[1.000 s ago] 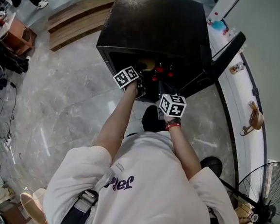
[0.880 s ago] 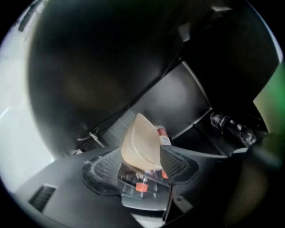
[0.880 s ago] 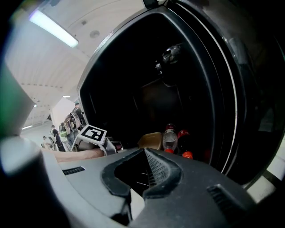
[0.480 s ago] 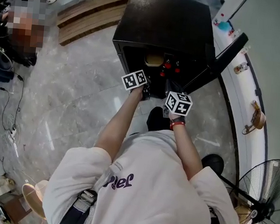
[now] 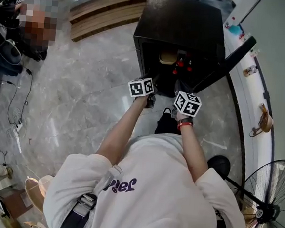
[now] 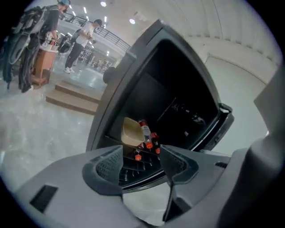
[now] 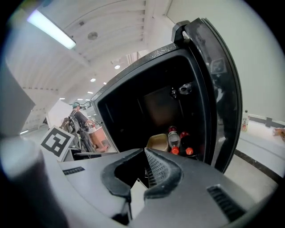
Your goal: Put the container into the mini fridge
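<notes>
Reading the container [image 5: 167, 57] as parked inside the mini fridge [image 5: 182, 22], left of the bottles [image 5: 182, 66]: hence my left gripper [image 6: 141, 151] jaws apart, right gripper [image 7: 144, 151] pinched together, both empty.

Speckled black boxy mini fridge [image 5: 182, 25], pale tan plastic container [image 5: 166, 58] in it, plus dark bottles with red caps [image 5: 183, 65]. Grey-white veined marble floor [image 5: 84, 96]. White cotton T-shirt [image 5: 146, 186] with purple lettering. Black-and-white square-patterned marker cubes [image 5: 141, 87].

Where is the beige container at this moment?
In the head view, the container sits inside the open mini fridge, just left of the red-capped bottles.
</notes>
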{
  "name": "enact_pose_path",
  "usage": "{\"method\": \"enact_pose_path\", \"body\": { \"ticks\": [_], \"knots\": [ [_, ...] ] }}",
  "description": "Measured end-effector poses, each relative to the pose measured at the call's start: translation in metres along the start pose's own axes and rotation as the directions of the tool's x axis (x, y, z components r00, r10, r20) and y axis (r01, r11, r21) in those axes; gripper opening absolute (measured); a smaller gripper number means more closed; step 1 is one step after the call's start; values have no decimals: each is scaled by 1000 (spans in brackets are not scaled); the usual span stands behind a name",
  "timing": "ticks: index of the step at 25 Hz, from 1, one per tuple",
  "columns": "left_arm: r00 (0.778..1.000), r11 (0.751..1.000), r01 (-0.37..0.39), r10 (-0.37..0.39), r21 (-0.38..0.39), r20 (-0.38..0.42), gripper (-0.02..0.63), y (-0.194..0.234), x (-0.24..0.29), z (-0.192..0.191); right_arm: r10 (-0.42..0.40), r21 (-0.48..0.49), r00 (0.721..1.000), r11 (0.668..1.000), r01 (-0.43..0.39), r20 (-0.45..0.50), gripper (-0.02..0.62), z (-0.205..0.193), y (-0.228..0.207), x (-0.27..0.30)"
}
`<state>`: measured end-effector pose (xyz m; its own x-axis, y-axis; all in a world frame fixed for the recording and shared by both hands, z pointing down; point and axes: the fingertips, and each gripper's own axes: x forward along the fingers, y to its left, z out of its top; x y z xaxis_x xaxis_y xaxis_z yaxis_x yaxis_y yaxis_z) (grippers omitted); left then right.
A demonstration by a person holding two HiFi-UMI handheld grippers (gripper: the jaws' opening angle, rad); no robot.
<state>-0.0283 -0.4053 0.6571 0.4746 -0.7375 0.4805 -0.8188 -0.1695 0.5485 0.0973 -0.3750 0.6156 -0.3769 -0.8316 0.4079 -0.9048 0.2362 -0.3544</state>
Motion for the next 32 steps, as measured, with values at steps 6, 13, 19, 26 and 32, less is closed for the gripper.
{"method": "enact_pose_path", "body": {
  "ticks": [6,13,19,26,32],
  "knots": [
    [1000,996,-6,5,86,23,264,-4,-42,4,-44,8,999,999,44,23,15,6,3,-27],
    [995,975,-63,46,211,87,261,-11,-100,14,-72,-154,995,985,81,63,15,23,24,-59],
    [983,948,-108,57,301,173,205,-19,-155,24,-49,-186,993,980,68,103,15,30,55,-92],
    [967,919,-136,43,369,250,150,-38,-201,30,-39,-146,991,987,58,129,15,26,67,-128],
    [962,910,-142,34,389,272,86,-47,-222,22,-34,-137,989,989,54,146,15,17,74,-146]
  ]
}}
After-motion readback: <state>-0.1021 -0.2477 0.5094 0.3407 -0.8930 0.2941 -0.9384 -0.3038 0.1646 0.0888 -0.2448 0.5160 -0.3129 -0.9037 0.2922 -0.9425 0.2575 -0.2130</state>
